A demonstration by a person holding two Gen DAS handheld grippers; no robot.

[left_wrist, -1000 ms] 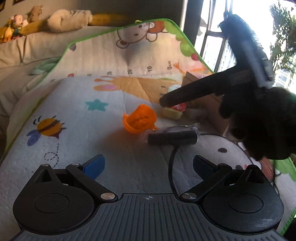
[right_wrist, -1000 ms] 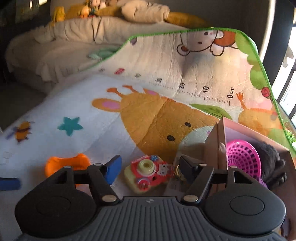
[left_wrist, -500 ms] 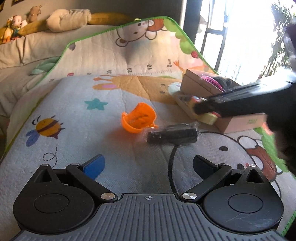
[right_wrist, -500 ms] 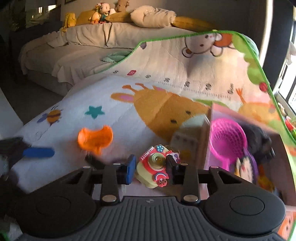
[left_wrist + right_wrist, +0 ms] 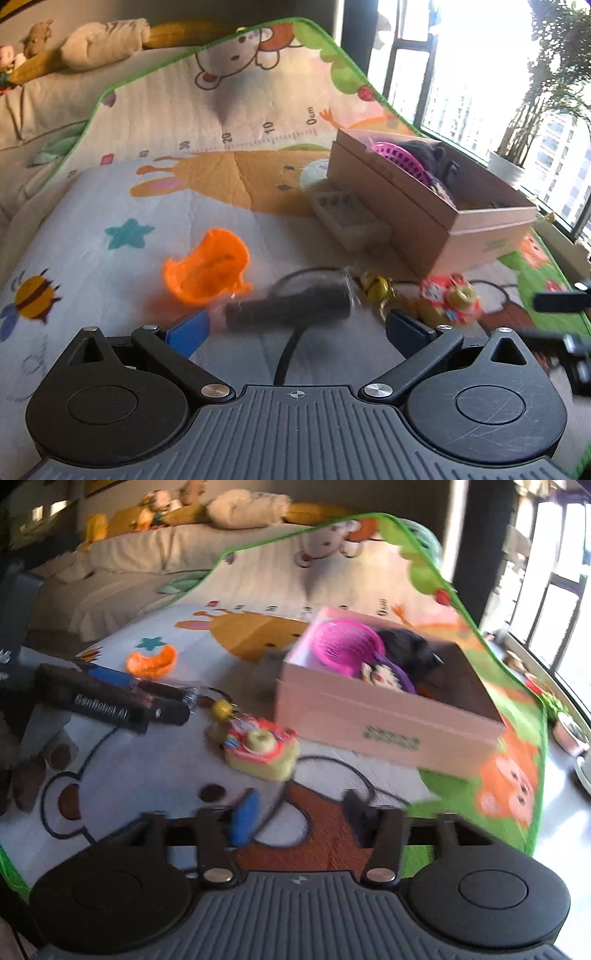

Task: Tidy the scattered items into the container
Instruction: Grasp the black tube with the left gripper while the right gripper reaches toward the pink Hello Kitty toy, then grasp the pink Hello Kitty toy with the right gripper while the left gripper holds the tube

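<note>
While my right gripper (image 5: 301,818) opens its jaws over bare mat (image 5: 155,775), nothing sits between them; my left gripper (image 5: 295,326) stands wide around a dark wrapped cylinder (image 5: 291,304), pads apart from it. Just ahead of the right: red-and-yellow toy camera (image 5: 262,751), lying beside the cardboard box (image 5: 388,720). Beside the cylinder: yellow bell (image 5: 376,286), orange scoop (image 5: 207,266). Inside the box: pink basket (image 5: 347,648), black item (image 5: 410,646).

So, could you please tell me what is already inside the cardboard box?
Inside the cardboard box lie a pink plastic basket, a dark fuzzy item and a small cartoon-printed piece; whatever lies beneath them is covered.
</note>
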